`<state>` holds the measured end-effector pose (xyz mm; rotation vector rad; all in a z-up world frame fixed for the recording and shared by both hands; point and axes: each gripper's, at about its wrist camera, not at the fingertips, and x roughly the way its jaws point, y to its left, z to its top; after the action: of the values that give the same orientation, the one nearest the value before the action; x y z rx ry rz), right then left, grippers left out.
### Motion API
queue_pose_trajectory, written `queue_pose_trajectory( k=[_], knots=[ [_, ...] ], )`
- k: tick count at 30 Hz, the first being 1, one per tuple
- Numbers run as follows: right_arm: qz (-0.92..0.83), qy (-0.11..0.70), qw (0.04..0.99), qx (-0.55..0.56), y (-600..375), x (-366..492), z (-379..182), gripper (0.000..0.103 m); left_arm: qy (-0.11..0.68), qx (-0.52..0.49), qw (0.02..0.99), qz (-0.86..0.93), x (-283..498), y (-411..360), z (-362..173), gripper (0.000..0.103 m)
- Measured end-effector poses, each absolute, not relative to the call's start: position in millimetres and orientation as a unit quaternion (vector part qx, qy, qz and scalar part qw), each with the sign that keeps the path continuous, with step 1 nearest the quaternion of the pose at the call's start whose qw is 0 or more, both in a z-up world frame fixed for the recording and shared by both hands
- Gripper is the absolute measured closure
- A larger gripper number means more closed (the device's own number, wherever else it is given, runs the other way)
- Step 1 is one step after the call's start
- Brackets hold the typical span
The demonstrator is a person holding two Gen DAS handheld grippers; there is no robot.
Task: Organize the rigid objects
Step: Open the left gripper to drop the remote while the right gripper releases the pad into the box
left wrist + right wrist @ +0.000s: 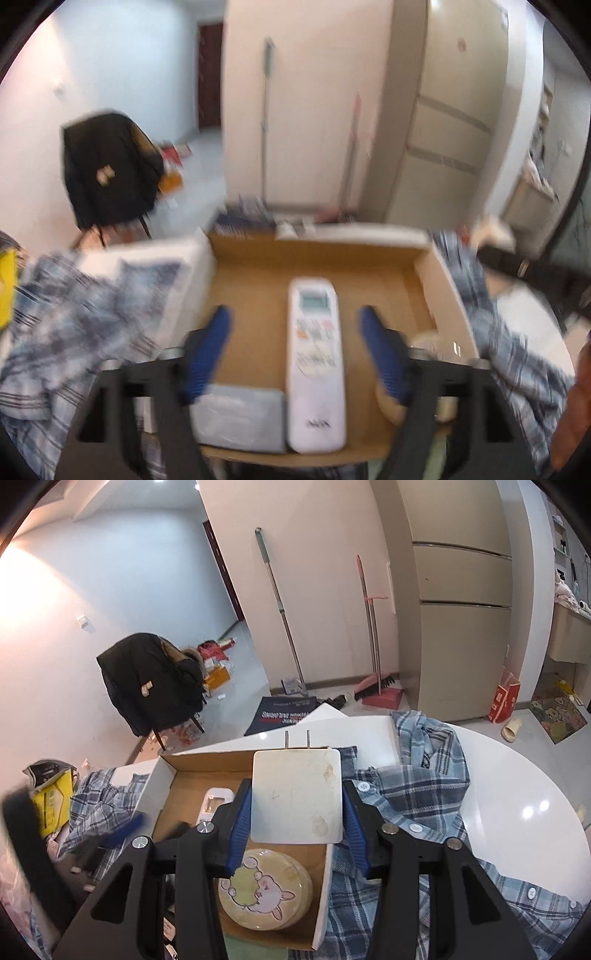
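Inside cardboard box (424, 266), white remote (316, 365), lying flat

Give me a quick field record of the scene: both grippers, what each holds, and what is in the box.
left gripper: open, holds nothing, above the box
right gripper: shut on the white plug adapter, prongs pointing away, above the box
box: open cardboard box on the white table
box contents: white remote control, grey packet, round cartoon tin
surroundings: blue plaid shirt lying beside the box
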<state>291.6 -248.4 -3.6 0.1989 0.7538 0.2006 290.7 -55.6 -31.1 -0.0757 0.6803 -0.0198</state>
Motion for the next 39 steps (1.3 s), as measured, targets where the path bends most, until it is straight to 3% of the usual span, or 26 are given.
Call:
queue_pose_trajectory(
  k=[4, 32, 39],
  knots=[
    [0.099, 0.354, 0.925, 0.099, -243, 294, -10, 0.058, 0.270, -0.047, 0.961, 0.037, 278, -36, -10, 0.010],
    [0.090, 0.417, 0.904, 0.027, -200, 314, -66, 0.058, 0.317, -0.074, 0.945, -0.008, 292, -27, -18, 0.010],
    [0.073, 0.383, 0.921, 0.016, -201, 301, -42, 0.043, 0.290, -0.046, 0.956, 0.002, 283, -25, 4, 0.010]
  ],
)
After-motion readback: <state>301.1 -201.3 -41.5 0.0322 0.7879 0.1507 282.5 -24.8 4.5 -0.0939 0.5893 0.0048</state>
